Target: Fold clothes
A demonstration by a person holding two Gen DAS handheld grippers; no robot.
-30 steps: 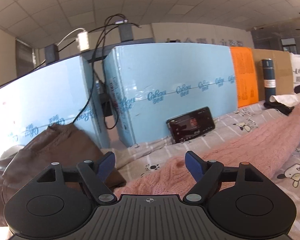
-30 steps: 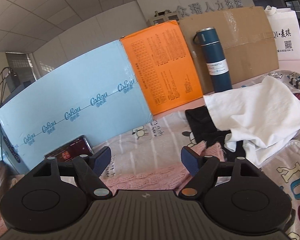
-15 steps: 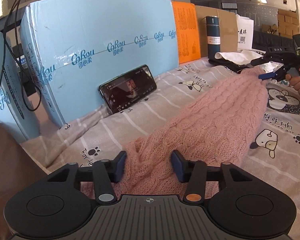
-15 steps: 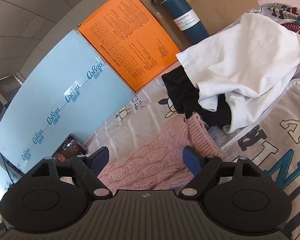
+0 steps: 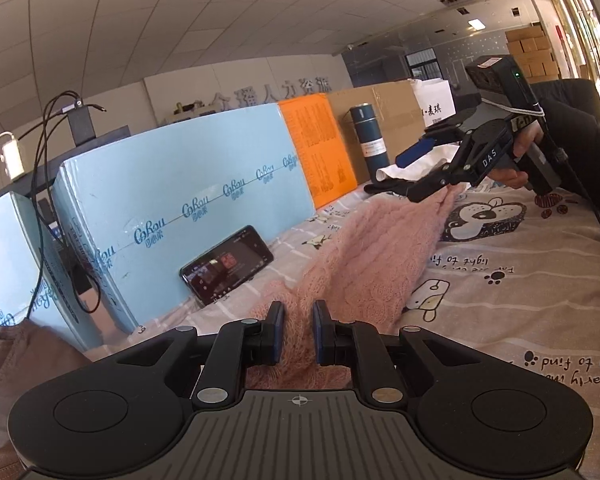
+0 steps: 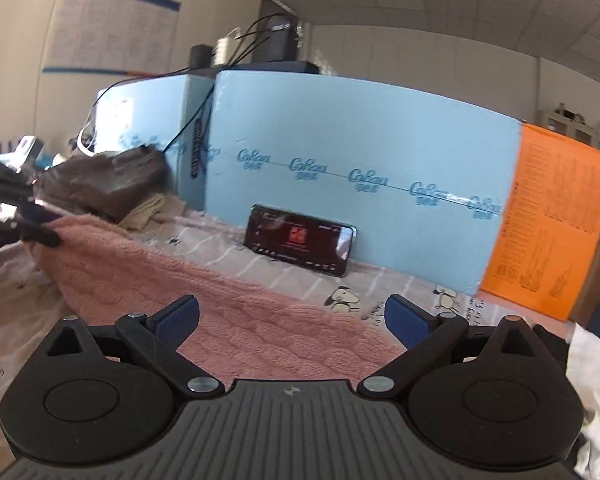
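Left gripper point(image 5: 297, 334): its jaws have just been closing and are now pinching a bunch of the pink knit sweater point(image 5: 364, 268) between narrow blue pads; the knit is bulging up in the slit between them.
Right gripper point(image 6: 292, 320): its jaws have just been opening and are now standing wide, with the sweater's far end lying between and under the fingers; the pads are not pressing on it.
Pink knit sweater: it is stretching as a long band over the cartoon-print bedsheet point(image 5: 520, 280), running from the left gripper's pads ahead and rightward to the right gripper.
Hand point(image 5: 518, 160): in a dark sleeve, it is gripping the right gripper's handle, ahead and right of the left gripper.
Phone point(image 5: 228, 266): it is leaning against the blue foam board point(image 5: 188, 200), ahead and left of the left gripper, just beyond the sweater.
Brown garment point(image 6: 104, 184): it is lying heaped far left of the right gripper.
White cloth point(image 5: 416, 166): it is lying behind the right gripper's fingers, near the teal bottle point(image 5: 368, 136).
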